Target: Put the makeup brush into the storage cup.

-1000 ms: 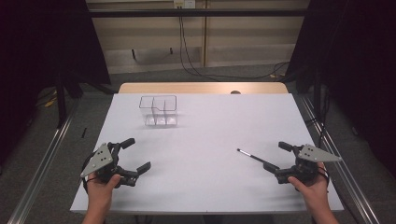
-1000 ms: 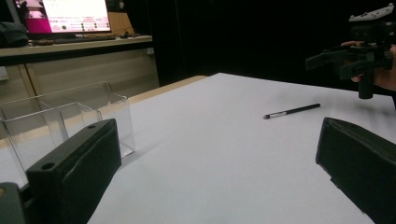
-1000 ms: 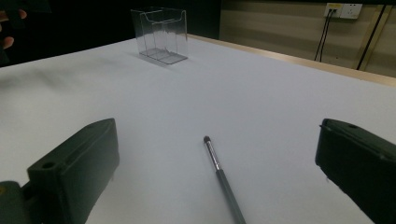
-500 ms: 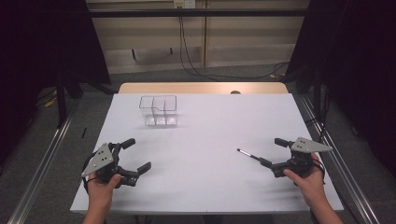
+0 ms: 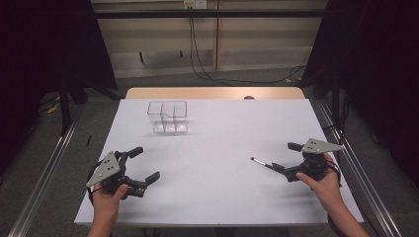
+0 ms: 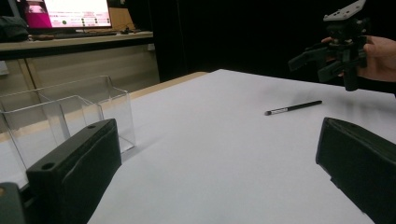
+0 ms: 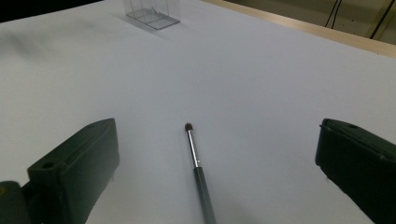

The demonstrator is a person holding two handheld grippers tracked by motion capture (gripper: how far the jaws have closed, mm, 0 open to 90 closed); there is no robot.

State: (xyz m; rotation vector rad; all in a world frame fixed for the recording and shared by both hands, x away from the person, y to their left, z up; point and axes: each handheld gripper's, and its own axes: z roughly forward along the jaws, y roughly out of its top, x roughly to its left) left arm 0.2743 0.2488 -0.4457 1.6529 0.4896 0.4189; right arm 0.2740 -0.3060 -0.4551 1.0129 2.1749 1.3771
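Note:
A thin black brush (image 5: 262, 163) with a small dark tip lies flat on the white table (image 5: 222, 133), right of centre. My right gripper (image 5: 284, 156) hovers just behind its handle end, open, and the brush (image 7: 198, 172) runs up between the two jaws without touching them. My left gripper (image 5: 146, 163) is open near the front left edge, holding nothing. A clear divided plastic box (image 5: 168, 117) stands at the back left. The left gripper view has the box (image 6: 65, 119) close by, with the brush (image 6: 293, 108) and the right gripper (image 6: 317, 63) farther off.
A wooden strip (image 5: 212, 93) borders the table's far edge. Metal rails (image 5: 356, 163) run along both sides. Dark curtains and hanging cables stand behind the table. The box (image 7: 152, 11) is far ahead in the right gripper view.
My right gripper has shifted a little left and forward, closing in on the brush's handle end. The left gripper, brush and box have stayed where they were.

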